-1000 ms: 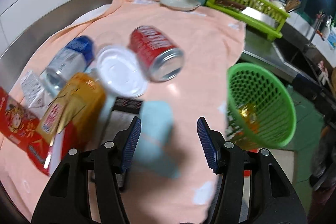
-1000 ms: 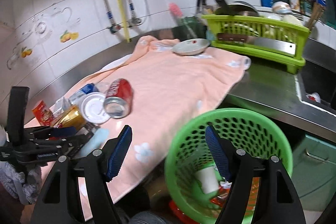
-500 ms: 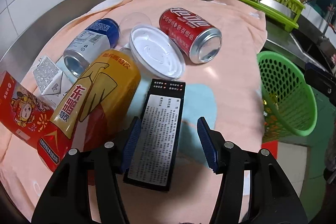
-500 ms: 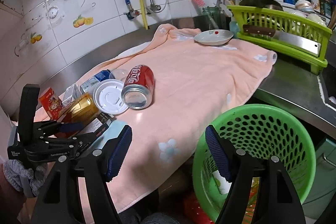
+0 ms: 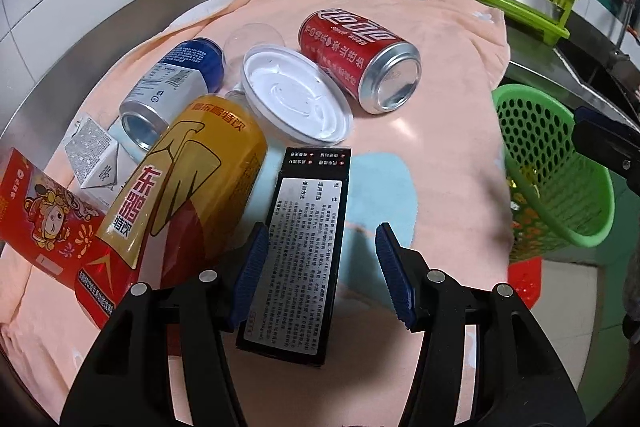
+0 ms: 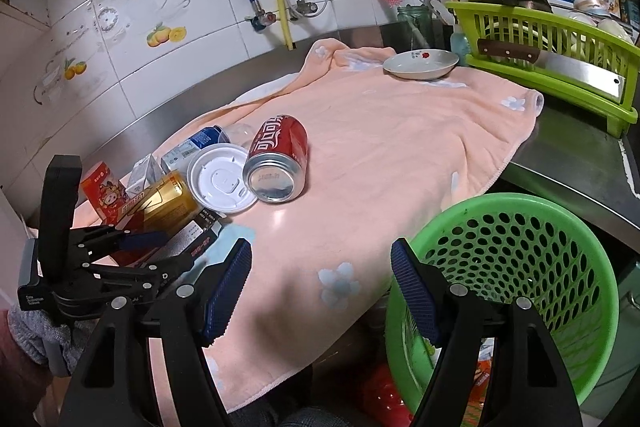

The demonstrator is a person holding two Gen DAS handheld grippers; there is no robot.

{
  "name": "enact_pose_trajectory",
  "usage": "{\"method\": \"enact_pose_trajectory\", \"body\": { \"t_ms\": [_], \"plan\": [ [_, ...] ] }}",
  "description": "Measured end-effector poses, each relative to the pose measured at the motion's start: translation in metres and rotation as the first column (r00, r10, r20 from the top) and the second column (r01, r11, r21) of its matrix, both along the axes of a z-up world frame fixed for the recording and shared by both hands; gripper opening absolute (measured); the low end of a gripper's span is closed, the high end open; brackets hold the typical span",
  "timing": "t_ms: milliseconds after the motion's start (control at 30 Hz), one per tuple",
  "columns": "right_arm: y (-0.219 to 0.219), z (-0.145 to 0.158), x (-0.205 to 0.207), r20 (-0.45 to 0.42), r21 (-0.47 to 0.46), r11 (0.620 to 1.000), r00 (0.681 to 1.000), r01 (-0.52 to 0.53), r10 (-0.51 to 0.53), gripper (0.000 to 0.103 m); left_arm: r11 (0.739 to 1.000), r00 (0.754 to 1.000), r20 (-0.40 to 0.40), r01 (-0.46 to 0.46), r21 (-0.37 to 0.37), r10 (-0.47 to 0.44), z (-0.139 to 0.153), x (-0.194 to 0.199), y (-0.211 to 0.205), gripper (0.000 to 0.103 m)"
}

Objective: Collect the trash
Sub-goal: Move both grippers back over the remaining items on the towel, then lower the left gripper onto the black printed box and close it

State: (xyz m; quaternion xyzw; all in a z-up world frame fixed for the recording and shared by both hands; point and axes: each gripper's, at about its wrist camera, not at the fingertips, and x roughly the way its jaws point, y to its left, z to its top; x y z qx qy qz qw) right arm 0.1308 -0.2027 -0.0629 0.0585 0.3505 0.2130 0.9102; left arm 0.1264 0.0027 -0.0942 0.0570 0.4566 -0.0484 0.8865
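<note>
Trash lies on a peach towel: a black box, a gold can, a red cola can, a white lid, a blue-and-white can, a small carton and a red packet. My left gripper is open, its jaws either side of the black box's near end. My right gripper is open and empty, beside the green basket. The left gripper also shows in the right wrist view.
A white dish sits at the towel's far end. A green dish rack with a cleaver stands on the steel counter at the right. Tiled wall and pipes run behind. The basket hangs off the counter's front edge.
My left gripper moved from near the basket back over the trash pile and now straddles the black box. The right gripper lifted slightly; the basket sits lower right in its view.
</note>
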Motion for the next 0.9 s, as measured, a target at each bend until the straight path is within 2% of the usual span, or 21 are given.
{"method": "enact_pose_trajectory", "body": {
  "t_ms": [267, 900],
  "plan": [
    [0.0, -0.008, 0.0, -0.011, 0.014, 1.0, 1.0, -0.007, 0.007, 0.07, 1.0, 1.0, -0.009, 0.014, 0.025, -0.013, 0.0, -0.001, 0.001, 0.056],
    [-0.004, -0.018, 0.002, -0.024, 0.042, 0.999, 1.0, -0.015, 0.016, 0.07, 0.998, 0.999, -0.036, -0.031, 0.051, 0.033, -0.003, 0.007, 0.006, 0.056]
  ]
}}
